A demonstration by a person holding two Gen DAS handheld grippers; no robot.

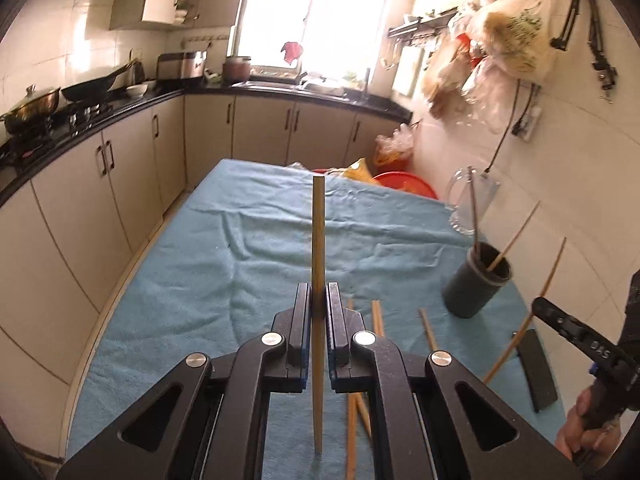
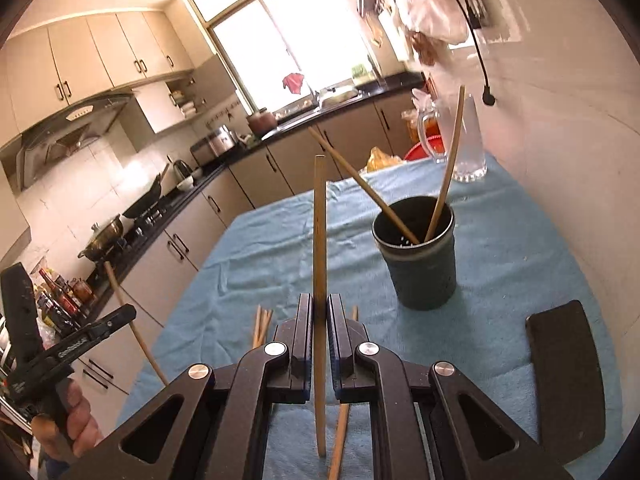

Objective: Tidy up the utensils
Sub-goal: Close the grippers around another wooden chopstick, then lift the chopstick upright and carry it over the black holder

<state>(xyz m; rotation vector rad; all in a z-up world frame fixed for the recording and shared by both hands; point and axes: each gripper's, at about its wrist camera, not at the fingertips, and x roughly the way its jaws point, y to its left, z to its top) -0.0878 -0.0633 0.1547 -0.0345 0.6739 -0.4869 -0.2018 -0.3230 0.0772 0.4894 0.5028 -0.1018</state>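
Leftmost, the left gripper (image 1: 318, 300) pinches one chopstick (image 1: 318, 240) upright over bare blue cloth (image 1: 180, 280). Beside it, the right gripper (image 2: 319, 312) pinches another chopstick (image 2: 319, 240). Rightward, the cup (image 2: 416, 256) holds two sticks near the wall-side table edge.

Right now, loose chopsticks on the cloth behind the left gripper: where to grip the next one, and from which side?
The loose chopsticks lie flat on the blue cloth, close together. Probably grip a far end, where they fan slightly apart, coming from above with the jaws across the stick. Both grippers are full: the left gripper and right gripper each clamp a chopstick.
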